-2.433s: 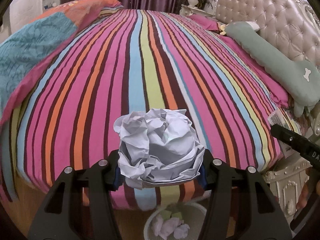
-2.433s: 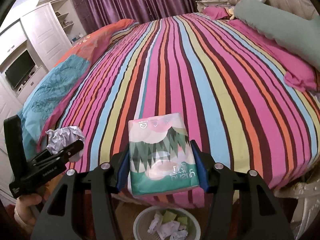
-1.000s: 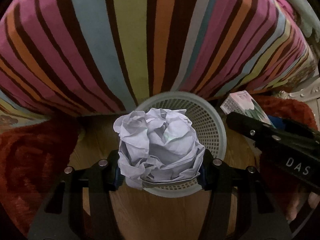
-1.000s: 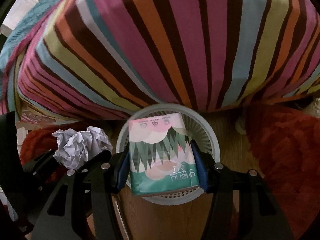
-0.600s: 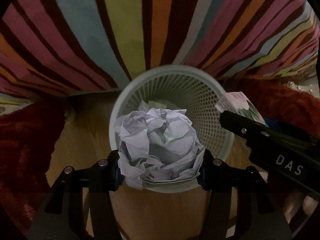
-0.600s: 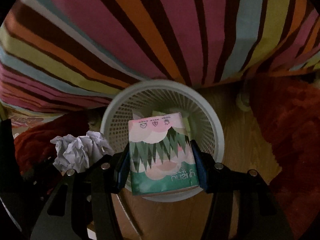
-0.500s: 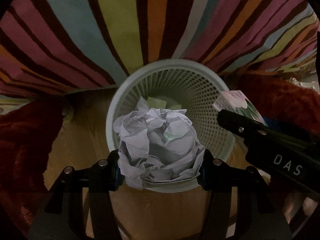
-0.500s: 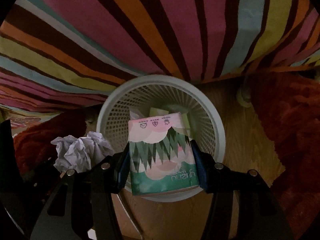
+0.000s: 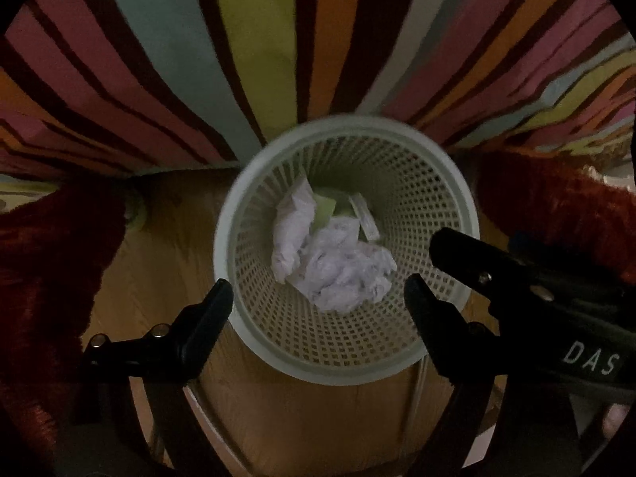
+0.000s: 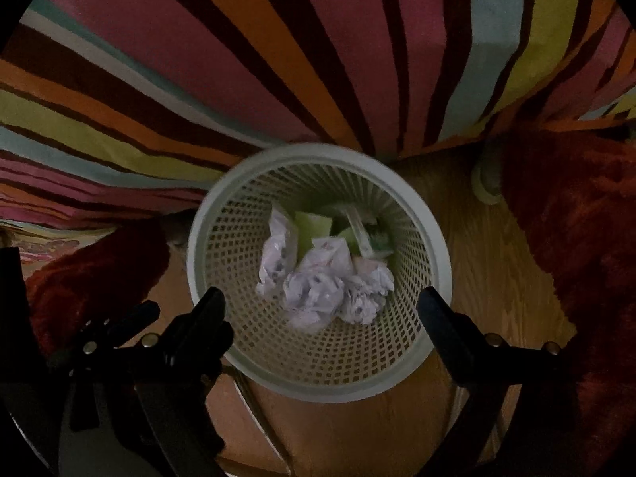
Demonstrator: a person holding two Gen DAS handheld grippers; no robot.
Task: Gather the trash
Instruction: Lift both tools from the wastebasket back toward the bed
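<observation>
Our left gripper and right gripper have just spread their jaws, empty now; the crumpled paper lies in the white basket beside the striped bed.

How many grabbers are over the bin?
2. The left gripper and, to its right, the right gripper, both above the bin. Their jaws have just been opening, with nothing held between them.

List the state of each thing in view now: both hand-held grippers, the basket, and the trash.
Left hand-held gripper: jaws just opened, nothing between them, over the basket.
Right hand-held gripper: jaws just opened, nothing between them, over the basket.
White round plastic mesh wastebasket: upright on the wooden floor, partly filled.
Crumpled white paper balls: lying inside the wastebasket.
Green-and-pink tissue pack: inside the wastebasket, mostly hidden.
</observation>
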